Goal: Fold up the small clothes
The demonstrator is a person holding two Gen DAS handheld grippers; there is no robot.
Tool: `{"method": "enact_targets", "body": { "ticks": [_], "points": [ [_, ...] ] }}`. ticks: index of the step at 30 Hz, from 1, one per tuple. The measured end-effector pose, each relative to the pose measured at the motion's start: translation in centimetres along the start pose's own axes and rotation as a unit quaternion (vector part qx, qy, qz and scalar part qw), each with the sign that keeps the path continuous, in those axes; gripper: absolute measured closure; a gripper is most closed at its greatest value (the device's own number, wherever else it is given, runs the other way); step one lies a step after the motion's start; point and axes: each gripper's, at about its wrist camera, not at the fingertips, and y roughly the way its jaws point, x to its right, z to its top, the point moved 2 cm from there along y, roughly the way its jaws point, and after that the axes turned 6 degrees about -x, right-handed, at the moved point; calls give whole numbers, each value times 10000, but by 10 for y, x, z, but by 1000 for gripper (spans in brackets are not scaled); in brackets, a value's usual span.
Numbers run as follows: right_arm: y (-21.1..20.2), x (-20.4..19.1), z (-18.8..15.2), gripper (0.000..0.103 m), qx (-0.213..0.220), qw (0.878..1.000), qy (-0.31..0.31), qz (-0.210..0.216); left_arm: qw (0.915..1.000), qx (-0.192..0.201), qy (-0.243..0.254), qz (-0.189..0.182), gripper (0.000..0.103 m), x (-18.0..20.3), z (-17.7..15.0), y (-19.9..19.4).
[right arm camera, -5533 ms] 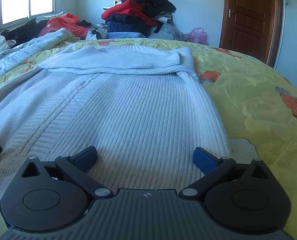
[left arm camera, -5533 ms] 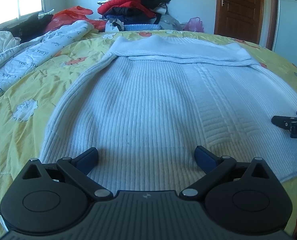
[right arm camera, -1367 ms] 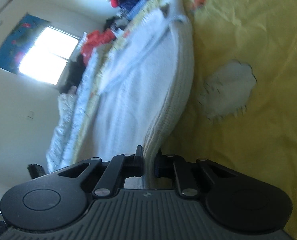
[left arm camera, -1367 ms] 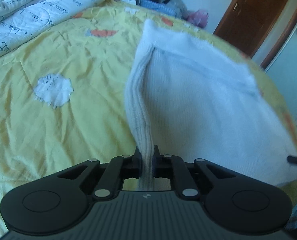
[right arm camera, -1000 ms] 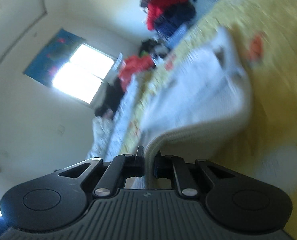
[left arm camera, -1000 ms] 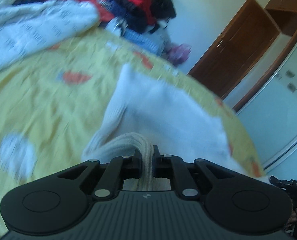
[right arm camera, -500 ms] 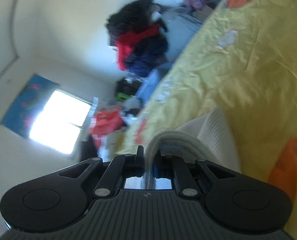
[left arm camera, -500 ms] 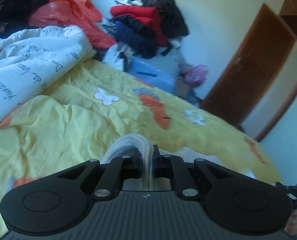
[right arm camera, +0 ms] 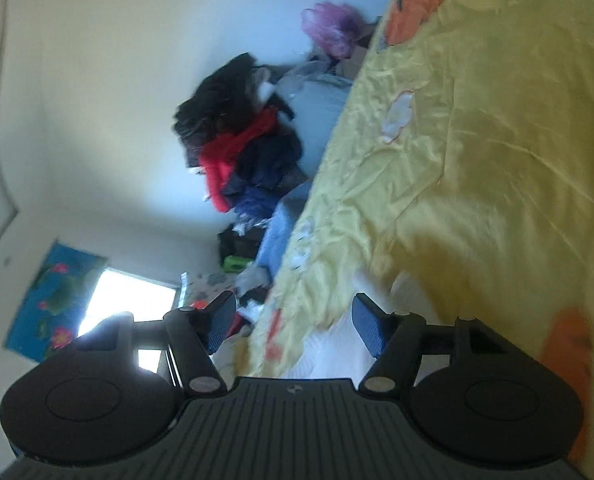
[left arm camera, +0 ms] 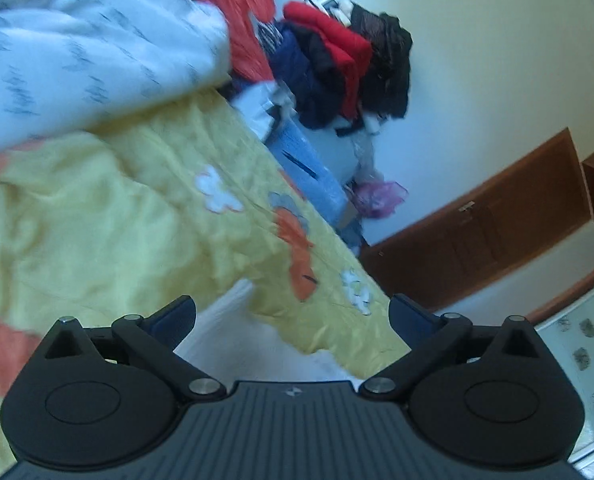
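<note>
Left wrist view: left tool (left arm camera: 292,315) opening wide, nothing pinched, above white sweater (left arm camera: 253,336) lying on yellow bedspread (left arm camera: 109,216). Right wrist view: right tool (right arm camera: 293,320) opening too, sweater (right arm camera: 333,352) below its parted fingers, clothes pile (right arm camera: 241,136) beyond.

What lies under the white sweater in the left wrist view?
The yellow bedspread extends beneath the white sweater. Most of the sweater is hidden behind the left hand-held gripper, whose jaws are opening.
</note>
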Motion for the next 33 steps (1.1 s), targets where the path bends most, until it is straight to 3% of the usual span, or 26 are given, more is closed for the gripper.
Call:
{"method": "enact_targets", "body": {
  "ticks": [3,8,11,16,19,22,23,26,30,33],
  "points": [
    [-42,-8,-28,38,-164,9988,-459,28,9994,95,168,294,0,-13,-38,-32],
    [-106,3,-81,38,-310,9922,-996,-685,9973,26,346,653,0,-40,-116,-68],
    [-133,12,-107,38,-399,9877,-1087,-1048,9981,-136,192,561,0,-51,-147,-75],
    [-122,23,-127,38,-671,9897,-783,-997,9991,-201,-217,289,0,-56,-158,-58],
    [-91,27,-130,40,-642,9897,-585,-1135,9987,181,-433,175,0,-55,-156,-44],
    [-61,22,-127,46,-293,9891,-557,-1335,9971,438,-513,354,1,-47,-154,-32],
    [-53,21,-127,47,-195,9894,-466,-1363,9967,467,-480,458,4,-43,-154,-28],
    [-34,21,-125,72,-131,9883,-347,-1478,9928,281,-281,1128,68,-37,-149,-15],
    [-39,7,-124,75,-64,9892,-605,-1335,9931,207,-59,1153,77,-24,-137,-24],
    [-53,-17,-121,76,-86,9914,-803,-1026,9947,348,303,914,79,-7,-140,-50]
  ]
}}
